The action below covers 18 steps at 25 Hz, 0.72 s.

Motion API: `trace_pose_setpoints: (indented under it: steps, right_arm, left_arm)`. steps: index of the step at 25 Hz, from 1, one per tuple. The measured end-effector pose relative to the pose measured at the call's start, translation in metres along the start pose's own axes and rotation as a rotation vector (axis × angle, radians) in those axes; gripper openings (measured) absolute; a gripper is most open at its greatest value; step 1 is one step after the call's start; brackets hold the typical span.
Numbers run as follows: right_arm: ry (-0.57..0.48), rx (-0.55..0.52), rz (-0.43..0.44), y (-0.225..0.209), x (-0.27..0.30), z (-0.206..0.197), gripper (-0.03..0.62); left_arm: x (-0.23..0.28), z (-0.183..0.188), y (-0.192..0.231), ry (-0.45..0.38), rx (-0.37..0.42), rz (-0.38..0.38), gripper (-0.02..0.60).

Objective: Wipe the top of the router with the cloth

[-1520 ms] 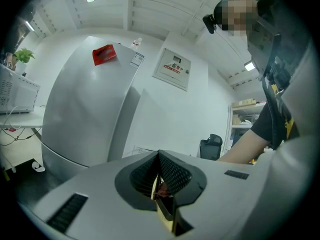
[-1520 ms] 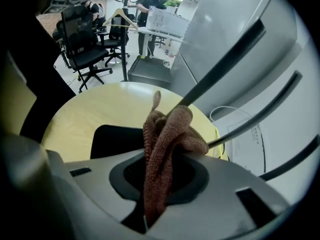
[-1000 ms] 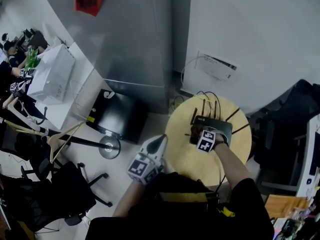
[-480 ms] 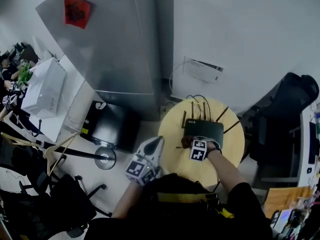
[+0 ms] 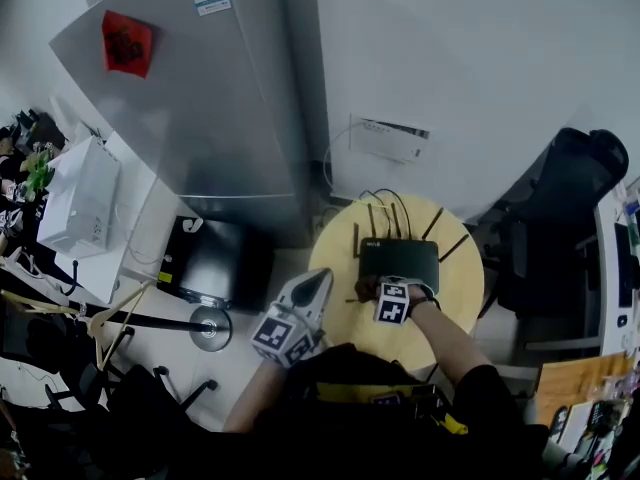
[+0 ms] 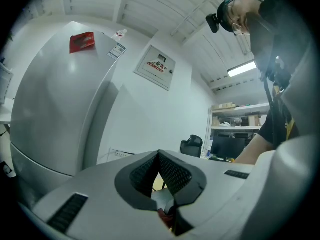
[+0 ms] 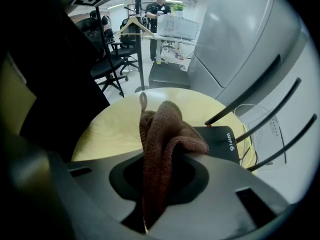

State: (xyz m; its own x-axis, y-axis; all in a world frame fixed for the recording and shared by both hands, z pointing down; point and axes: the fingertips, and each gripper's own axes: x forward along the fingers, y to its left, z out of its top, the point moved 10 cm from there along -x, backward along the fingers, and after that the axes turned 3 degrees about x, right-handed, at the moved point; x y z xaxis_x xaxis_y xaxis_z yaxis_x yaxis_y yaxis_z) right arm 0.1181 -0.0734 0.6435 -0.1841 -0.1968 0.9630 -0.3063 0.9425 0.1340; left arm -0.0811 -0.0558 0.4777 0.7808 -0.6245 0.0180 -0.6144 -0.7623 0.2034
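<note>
Black flat plastic router (image 5: pixel 400 260) lies just ahead of the cloth-carrying right gripper (image 5: pixel 380 290).
Head view: the router sits on the round yellow wooden table (image 5: pixel 460 290), long axis running left to right, antennas at its far edge; the right gripper is at its near-left edge, while the left gripper (image 5: pixel 316 280) hangs off the table's left side, clearly the farther one. Left gripper view: the left gripper (image 6: pixel 160 159) has its jaws pressed together at the tips, nothing between them. Right gripper view: the right gripper (image 7: pixel 155 179) is clamped on the brown knitted cloth (image 7: pixel 165 134), which bunches out ahead of the jaws; the router (image 7: pixel 220 144) lies ahead and to the right, so the wipe likely has to travel that way.
</note>
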Motion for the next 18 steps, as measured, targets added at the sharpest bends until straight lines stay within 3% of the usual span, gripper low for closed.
trace_pose_setpoints:
  steps: [3, 7, 10, 13, 18]
  right_arm:
    - [-0.025, -0.024, 0.003, 0.000, -0.005, -0.003, 0.063]
    - [-0.052, -0.080, -0.188, -0.026, -0.023, -0.010, 0.063]
    - [-0.016, -0.023, -0.293, -0.069, -0.032, -0.026, 0.063]
    - [0.023, 0.011, -0.326, -0.099, -0.035, -0.033, 0.063]
    - [0.085, -0.037, -0.316, -0.122, -0.020, -0.036, 0.063]
  left_arm:
    - [0.006, 0.000, -0.001, 0.001, -0.003, -0.004, -0.008]
    - [0.012, -0.003, 0.003, 0.009, -0.002, -0.009, -0.008]
    - [0.016, -0.001, 0.007, 0.011, -0.007, 0.000, -0.008]
    - [0.011, 0.000, 0.013, 0.016, -0.010, 0.032, -0.008]
    - [0.003, -0.001, 0.021, 0.025, -0.015, 0.112, -0.009]
